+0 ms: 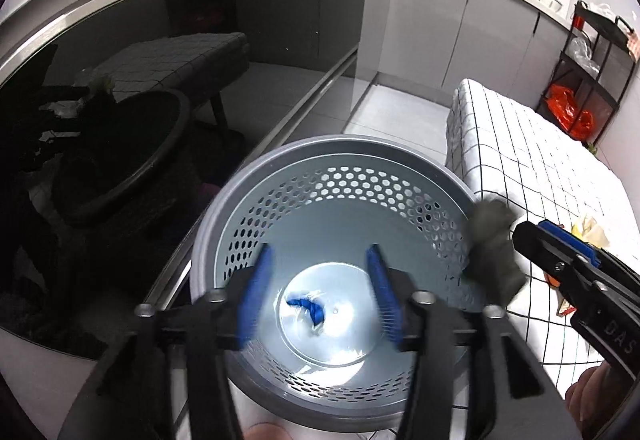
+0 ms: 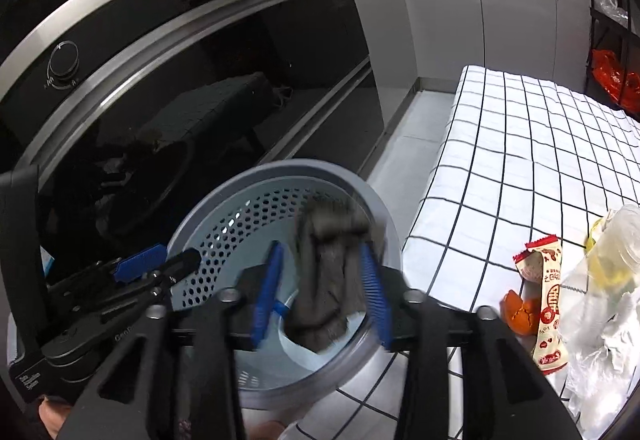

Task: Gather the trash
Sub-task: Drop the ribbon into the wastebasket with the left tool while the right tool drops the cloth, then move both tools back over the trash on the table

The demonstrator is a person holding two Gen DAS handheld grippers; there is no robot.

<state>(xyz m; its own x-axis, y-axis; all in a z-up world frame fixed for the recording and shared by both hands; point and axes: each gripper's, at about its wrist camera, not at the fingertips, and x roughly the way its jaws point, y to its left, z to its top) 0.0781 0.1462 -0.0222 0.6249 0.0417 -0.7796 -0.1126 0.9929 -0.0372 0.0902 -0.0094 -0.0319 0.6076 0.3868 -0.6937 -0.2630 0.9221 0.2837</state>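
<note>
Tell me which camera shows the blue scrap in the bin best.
Left wrist view: the blue scrap lies unobstructed on the bin floor. In the right wrist view, a grey rag hides all but a sliver.

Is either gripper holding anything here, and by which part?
Left gripper: nothing. Crumpled grey cloth hangs between right gripper's blue pads over perforated grey bin; grip uncertain.

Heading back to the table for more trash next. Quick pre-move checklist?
1. Grey wad over the bin opening: ok, near the rim.
2. Right gripper clear of the wad: cannot tell; a gap shows at one pad only.
3. Left gripper open and empty: ok.
4. Blue scrap in the bin: ok.
5. Table trash gone: not ok; snack wrapper, orange peel, plastic bag lie there.
</note>
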